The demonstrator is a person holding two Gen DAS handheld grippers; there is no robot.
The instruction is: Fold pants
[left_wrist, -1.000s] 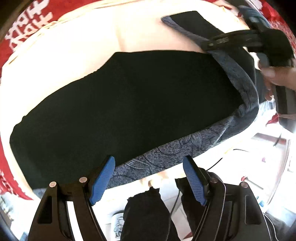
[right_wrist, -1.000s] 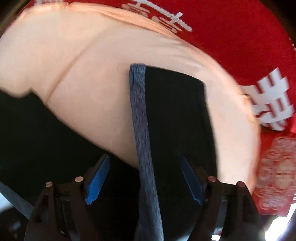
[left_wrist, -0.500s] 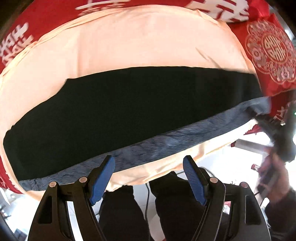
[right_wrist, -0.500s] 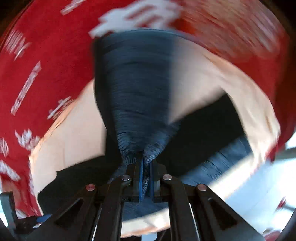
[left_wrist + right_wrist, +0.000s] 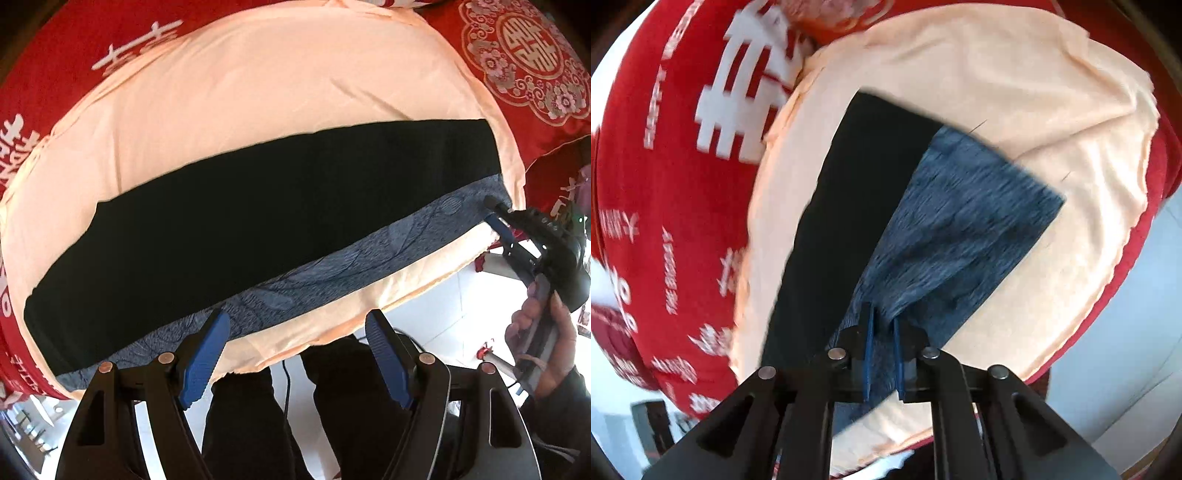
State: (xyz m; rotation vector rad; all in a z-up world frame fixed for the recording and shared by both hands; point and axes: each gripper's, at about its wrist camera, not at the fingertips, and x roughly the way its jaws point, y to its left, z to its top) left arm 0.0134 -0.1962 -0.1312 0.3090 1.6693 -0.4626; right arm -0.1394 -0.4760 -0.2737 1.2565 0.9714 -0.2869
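Black pants (image 5: pixel 258 214) with a grey-blue patterned side band (image 5: pixel 351 258) lie stretched out long across a peach sheet (image 5: pixel 258 92). My left gripper (image 5: pixel 295 354) is open and empty, just above the near edge of the band. My right gripper (image 5: pixel 882 354) is shut on the grey-blue end of the pants (image 5: pixel 953 229). It also shows in the left wrist view (image 5: pixel 496 214), at the far right end of the pants, held by a hand.
A red bedspread (image 5: pixel 665 184) with white characters surrounds the sheet. A red embroidered cushion (image 5: pixel 528 62) lies at the back right. The bed edge is near me, with my legs (image 5: pixel 251 424) and white floor (image 5: pixel 443 317) below.
The right gripper shut on the pants end and pulled it out to the right, unfolding the pants into a long straight strip. The left gripper stayed open.
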